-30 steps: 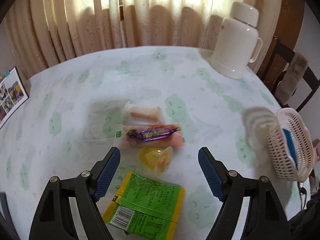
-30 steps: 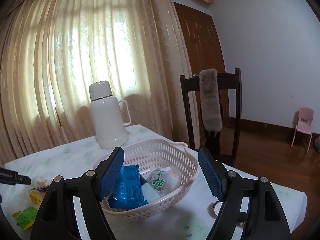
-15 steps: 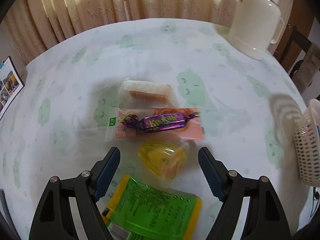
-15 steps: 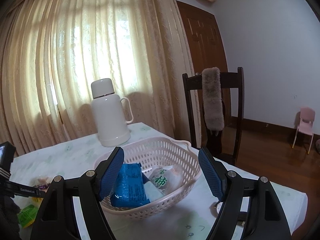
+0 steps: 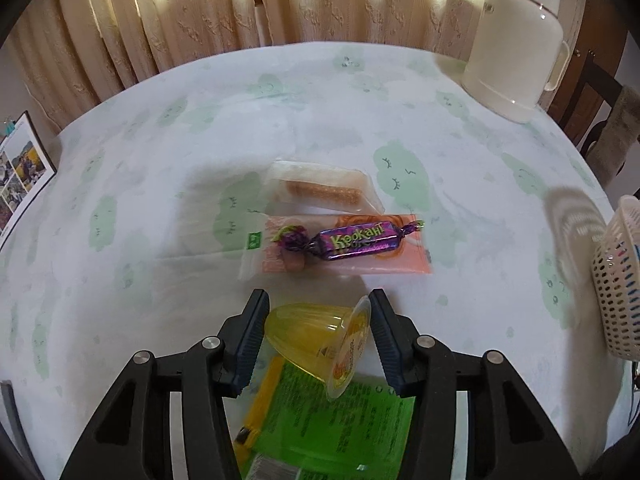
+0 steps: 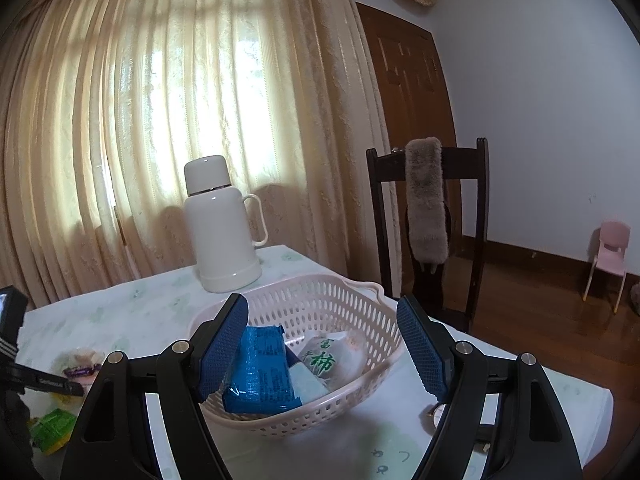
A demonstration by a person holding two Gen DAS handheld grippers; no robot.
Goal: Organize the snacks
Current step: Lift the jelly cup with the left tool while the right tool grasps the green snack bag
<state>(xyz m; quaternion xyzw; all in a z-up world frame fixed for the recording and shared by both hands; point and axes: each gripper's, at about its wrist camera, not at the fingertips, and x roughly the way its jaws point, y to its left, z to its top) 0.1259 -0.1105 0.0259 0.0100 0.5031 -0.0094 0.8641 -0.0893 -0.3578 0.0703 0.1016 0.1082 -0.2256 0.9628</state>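
- The left gripper has its fingers closed in on the jelly cup, one on either side. They look to be touching its base and lid rim, though a firm pinch cannot be confirmed.
- The cup lies on its side on the desk, lid toward 4 o'clock, its lower edge overlapping the green packet at 6 o'clock.
- Judgement: the step in hand is securing the cup for transfer to the basket, which sits at 3 o'clock at the desk's edge.
- To do it well, squeeze only until the cup stops slipping — thin plastic like this probably buckles, and the foil lid could pop under pressure along its axis.
- Lift straight up first, so the green packet is not dragged along.
- Stay clear of the purple candy and the pink packet under it at 12 o'clock, with the clear-wrapped biscuit just beyond.
- The right gripper has its fingers spread wide with nothing between them, and it hovers over the basket, which already contains a blue packet and a white one.
- Its best use — steady the basket rim or move aside, so the cup can be lowered into the free space rather than dropped.
- The flask at 1 o'clock is well apart, no obstacle.
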